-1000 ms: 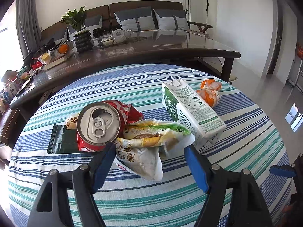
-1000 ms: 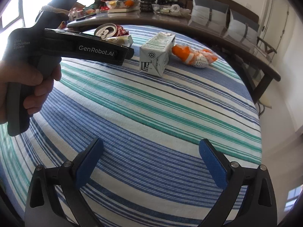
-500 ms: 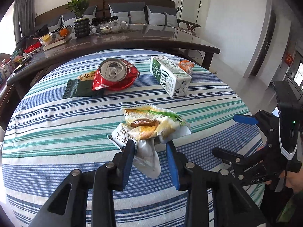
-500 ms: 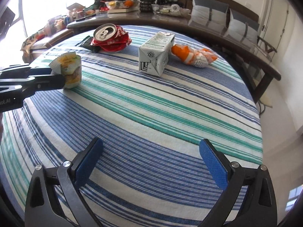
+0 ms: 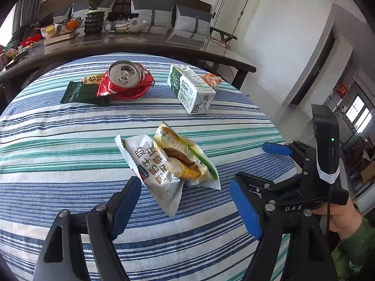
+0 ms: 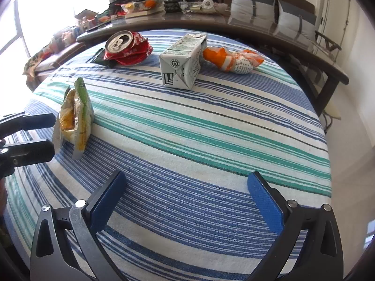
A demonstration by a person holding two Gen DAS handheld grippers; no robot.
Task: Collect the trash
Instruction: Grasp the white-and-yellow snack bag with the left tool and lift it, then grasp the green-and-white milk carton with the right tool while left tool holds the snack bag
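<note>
The crinkled white-and-yellow sandwich wrapper (image 5: pixel 173 161), dragged nearer from beside the red can, now lies released on the striped tablecloth (image 5: pixel 58 154). The left gripper (image 5: pixel 185 203) has just spread, pads clear. The right gripper (image 6: pixel 187 201) gapes empty. Toward twelve o'clock: one crushed red can (image 5: pixel 125 79), one white-green milk carton (image 5: pixel 191 89), one orange wrapper (image 6: pixel 232 59).

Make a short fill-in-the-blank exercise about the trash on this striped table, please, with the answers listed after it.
1. The crushed can is coloured ____.
2. The milk carton lies on its ____.
3. The orange wrapper lies just beyond the ____.
4. The left gripper has just been opening; the snack bag between its jaws lies on the ____.

Answers: red; side; milk carton; tablecloth
</note>
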